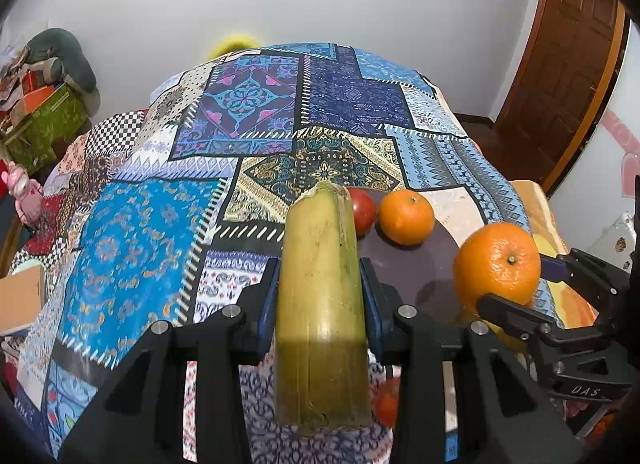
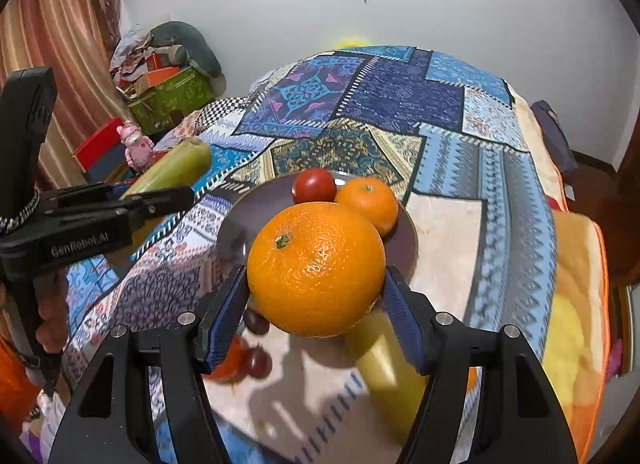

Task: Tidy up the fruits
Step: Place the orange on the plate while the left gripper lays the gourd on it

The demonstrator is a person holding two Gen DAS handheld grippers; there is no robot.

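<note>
My left gripper (image 1: 320, 280) is shut on a yellow-green banana (image 1: 320, 296), held above the patchwork cloth just left of a dark plate (image 1: 416, 264). The plate holds a red tomato (image 1: 362, 210) and a small orange (image 1: 406, 216). My right gripper (image 2: 314, 296) is shut on a large orange (image 2: 316, 268), held above the plate's (image 2: 236, 224) near edge. The large orange (image 1: 496, 264) and the right gripper also show in the left wrist view. The banana (image 2: 172, 172) in the left gripper (image 2: 160, 194) shows at the left of the right wrist view.
Under the right gripper lie another banana (image 2: 384, 360), dark grapes (image 2: 256, 362) and an orange fruit (image 2: 230, 364). The patchwork cloth (image 1: 248, 112) covers the surface. Boxes and clutter (image 2: 168, 88) stand at the far left by a curtain. A wooden door (image 1: 568, 72) is at the right.
</note>
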